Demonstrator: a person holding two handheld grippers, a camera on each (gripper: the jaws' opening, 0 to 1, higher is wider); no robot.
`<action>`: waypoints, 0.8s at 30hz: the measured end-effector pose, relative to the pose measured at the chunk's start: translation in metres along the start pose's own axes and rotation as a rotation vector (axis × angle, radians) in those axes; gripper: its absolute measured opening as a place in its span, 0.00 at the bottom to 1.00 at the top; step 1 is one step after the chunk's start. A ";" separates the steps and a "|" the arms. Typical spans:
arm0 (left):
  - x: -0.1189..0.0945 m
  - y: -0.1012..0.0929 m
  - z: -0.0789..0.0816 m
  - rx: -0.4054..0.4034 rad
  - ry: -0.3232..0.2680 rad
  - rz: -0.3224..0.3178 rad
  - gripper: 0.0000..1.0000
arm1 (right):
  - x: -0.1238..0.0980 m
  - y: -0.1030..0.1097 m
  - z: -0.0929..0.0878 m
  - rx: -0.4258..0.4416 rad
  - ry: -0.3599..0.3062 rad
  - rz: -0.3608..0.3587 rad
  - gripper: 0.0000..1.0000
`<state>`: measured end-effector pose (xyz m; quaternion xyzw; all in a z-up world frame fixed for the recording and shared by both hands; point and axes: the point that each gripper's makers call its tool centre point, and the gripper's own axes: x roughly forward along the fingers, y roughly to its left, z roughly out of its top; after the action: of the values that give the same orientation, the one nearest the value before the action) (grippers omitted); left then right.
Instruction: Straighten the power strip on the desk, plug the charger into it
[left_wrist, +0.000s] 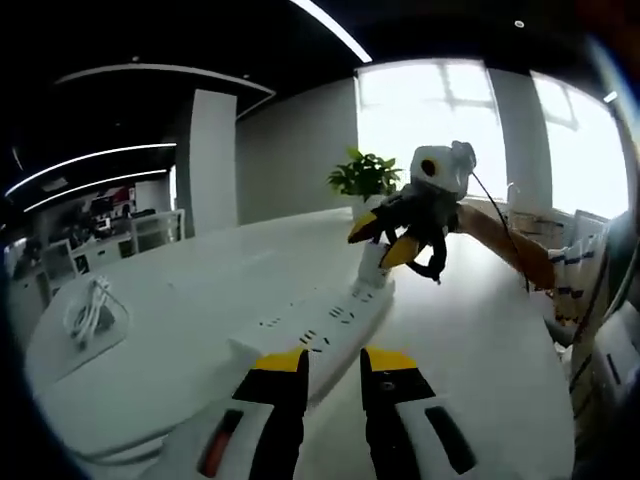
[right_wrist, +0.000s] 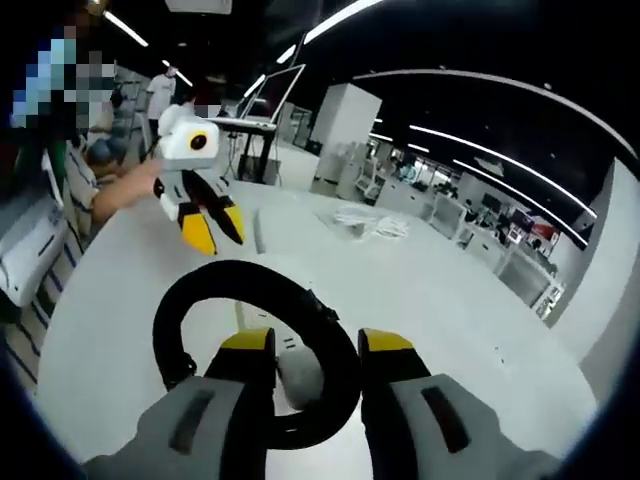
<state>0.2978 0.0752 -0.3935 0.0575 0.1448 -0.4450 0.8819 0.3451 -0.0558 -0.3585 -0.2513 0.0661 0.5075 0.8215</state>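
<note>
Right gripper (right_wrist: 314, 345) jaws are clenching the charger (right_wrist: 298, 385), black cable (right_wrist: 190, 300) looping ahead. Left gripper (left_wrist: 331, 362) jaws are hanging released above the power strip (left_wrist: 320, 330).

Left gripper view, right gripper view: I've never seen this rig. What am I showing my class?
A person holds a two-jaw gripper in each hand; a fisheye camera on each looks along its jaws. The left gripper view shows the left gripper open over a white strip on the desk. The right gripper holds a white charger at the strip's far end. The right gripper view shows the charger's black cable looping round the jaws. A coiled white cable lies aside.
</note>
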 end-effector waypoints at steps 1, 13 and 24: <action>0.000 0.000 0.000 0.000 -0.002 0.003 0.21 | -0.001 -0.001 0.002 0.004 -0.022 -0.004 0.31; -0.001 0.007 0.002 -0.007 -0.019 0.034 0.21 | -0.014 -0.003 0.011 0.031 -0.123 -0.039 0.31; -0.002 0.012 0.000 -0.019 -0.015 0.059 0.21 | -0.032 -0.006 0.005 0.047 -0.159 -0.050 0.31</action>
<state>0.3067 0.0839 -0.3937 0.0498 0.1406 -0.4179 0.8962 0.3340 -0.0813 -0.3399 -0.1925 0.0065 0.5036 0.8422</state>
